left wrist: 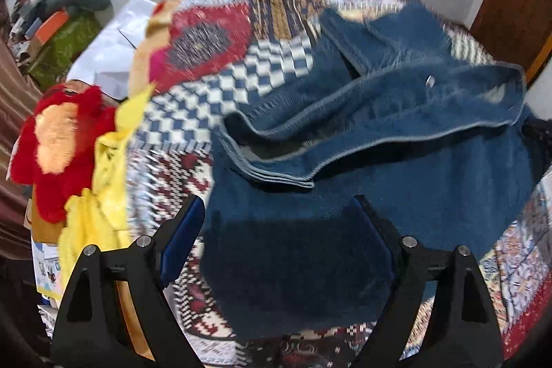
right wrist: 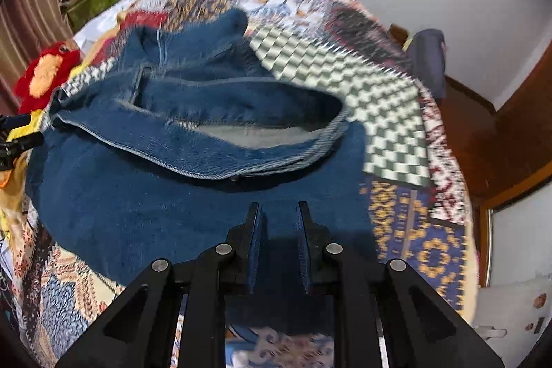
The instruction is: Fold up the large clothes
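On the patchwork bedspread [left wrist: 214, 81] your blue jeans [left wrist: 396, 161] lie bunched with the waistband [right wrist: 214, 140] gaping, so spread them flat before folding, bringing your left gripper [left wrist: 279, 219], fingers wide apart, and right gripper [right wrist: 278, 212], fingers narrowly apart and holding nothing, to grip opposite edges

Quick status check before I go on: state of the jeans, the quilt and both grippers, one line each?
jeans: lying on the quilt, bunched, waistband gaping open, not neatly folded.
patchwork quilt: spread out under the jeans.
left gripper: open wide over the denim, gripping nothing.
right gripper: narrowly open above the denim, nothing between its fingers.
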